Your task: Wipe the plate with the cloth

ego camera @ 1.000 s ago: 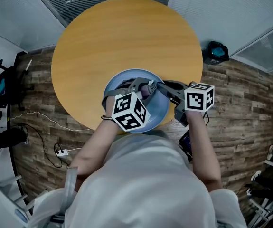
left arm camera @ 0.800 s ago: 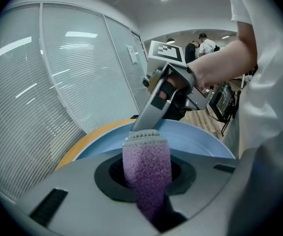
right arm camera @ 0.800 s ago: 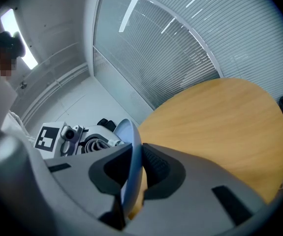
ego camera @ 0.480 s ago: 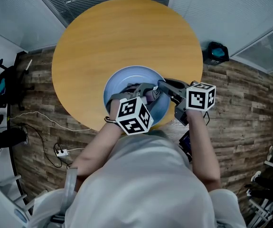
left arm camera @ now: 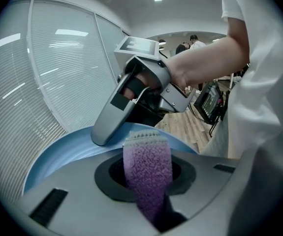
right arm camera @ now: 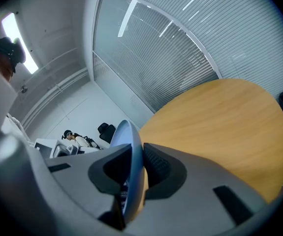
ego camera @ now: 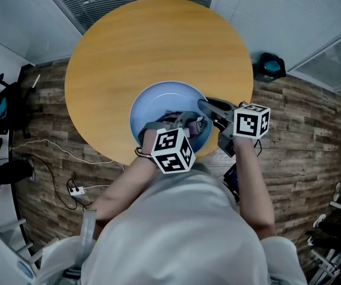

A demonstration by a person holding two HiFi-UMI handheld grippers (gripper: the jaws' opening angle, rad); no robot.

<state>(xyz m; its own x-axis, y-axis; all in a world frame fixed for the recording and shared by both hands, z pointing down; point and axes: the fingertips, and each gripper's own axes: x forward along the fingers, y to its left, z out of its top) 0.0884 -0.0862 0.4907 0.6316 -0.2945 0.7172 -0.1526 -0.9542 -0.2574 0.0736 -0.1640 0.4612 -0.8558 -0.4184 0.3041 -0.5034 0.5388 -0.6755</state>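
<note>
**Left claw (ego camera: 181, 122) scrubs, right claw (ego camera: 204, 105) steadies**

Left claw's clamped on the purple cloth (left arm camera: 147, 168), holding it down in the blue plate (ego camera: 152, 103) at the table's (ego camera: 158, 40) near edge. Right claw pinches the rim, its jaws just having opened a shade. I'd firm that hold, keep the cloth flat, and sweep overlapping arcs out to the rim.

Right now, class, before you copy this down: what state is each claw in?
Left claw: closed on the purple cloth.
Right claw: closed on the blue plate, at its rim.
</note>
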